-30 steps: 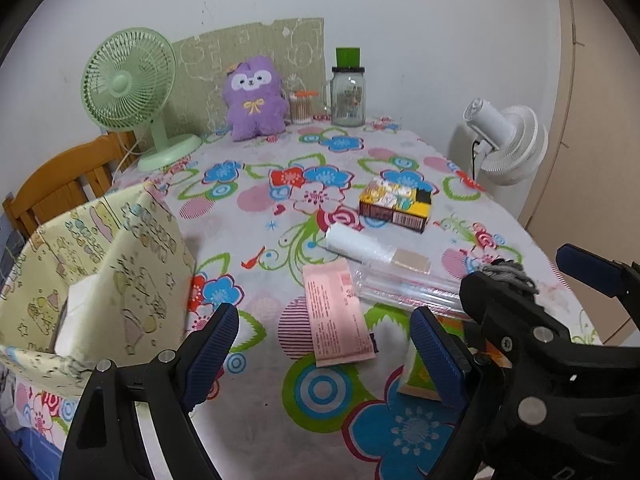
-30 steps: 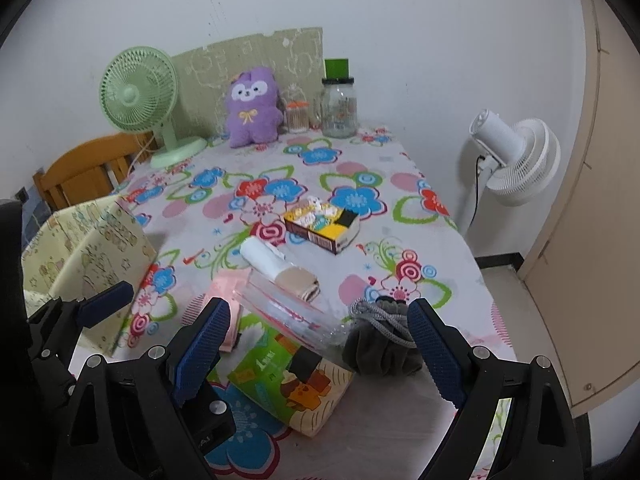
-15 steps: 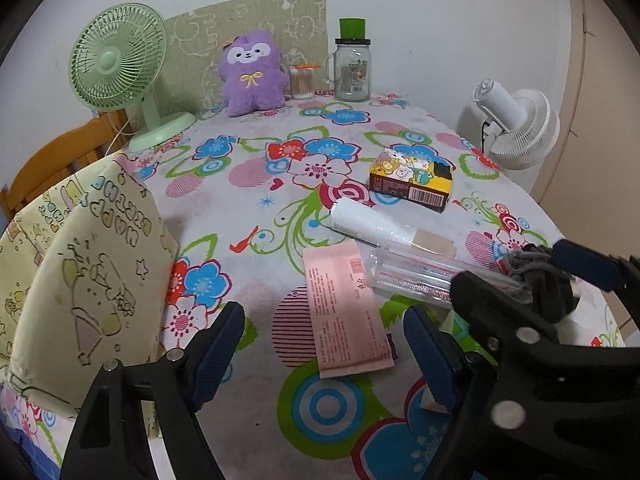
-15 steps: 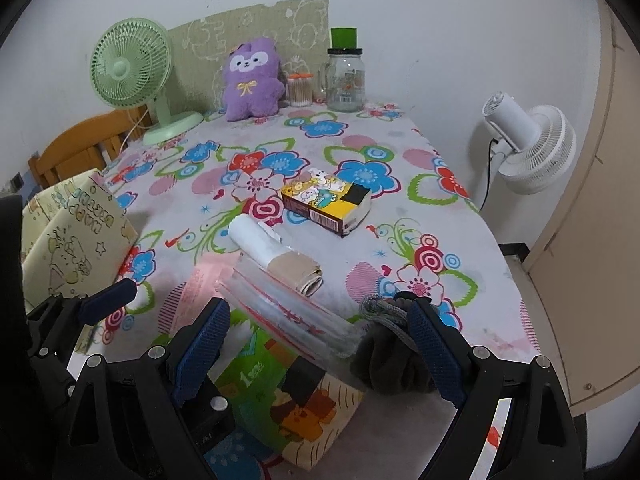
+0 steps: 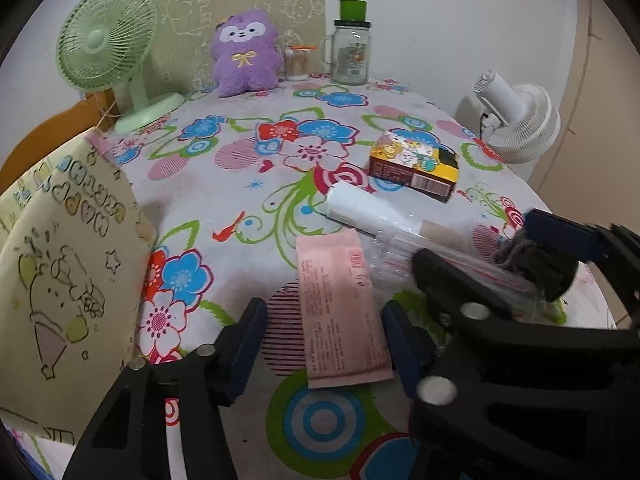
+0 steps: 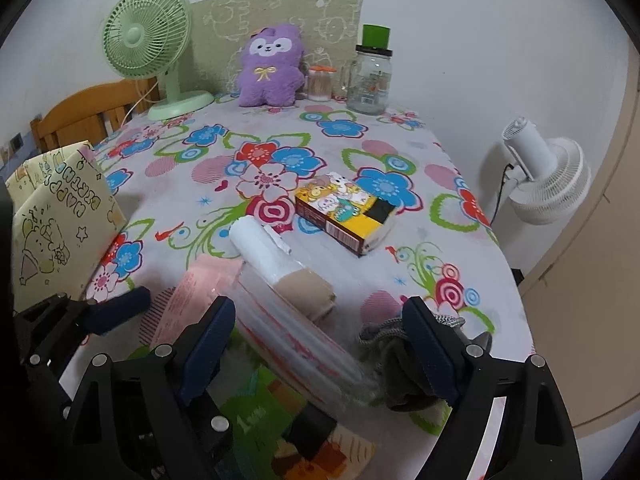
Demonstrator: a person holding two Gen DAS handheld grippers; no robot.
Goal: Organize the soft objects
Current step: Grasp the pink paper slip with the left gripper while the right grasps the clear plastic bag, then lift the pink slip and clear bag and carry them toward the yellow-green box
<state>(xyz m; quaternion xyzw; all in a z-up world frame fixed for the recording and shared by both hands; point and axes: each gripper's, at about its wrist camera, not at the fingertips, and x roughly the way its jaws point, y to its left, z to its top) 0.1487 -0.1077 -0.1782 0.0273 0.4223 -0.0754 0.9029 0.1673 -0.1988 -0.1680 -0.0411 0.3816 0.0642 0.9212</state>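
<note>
Two fans — one green (image 6: 146,32), one white (image 6: 548,180) — plus one purple plush toy (image 6: 272,70), one glass jar (image 6: 370,80), one cartoon-printed box (image 6: 346,210), one pink packet (image 5: 340,316), one paper bag (image 5: 60,280) and one grey cloth bundle (image 6: 396,364).

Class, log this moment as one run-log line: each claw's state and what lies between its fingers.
left claw: closing, pink packet between, not gripped | right claw: closing, clear bag between, untouched | grey cloth: on table
</note>
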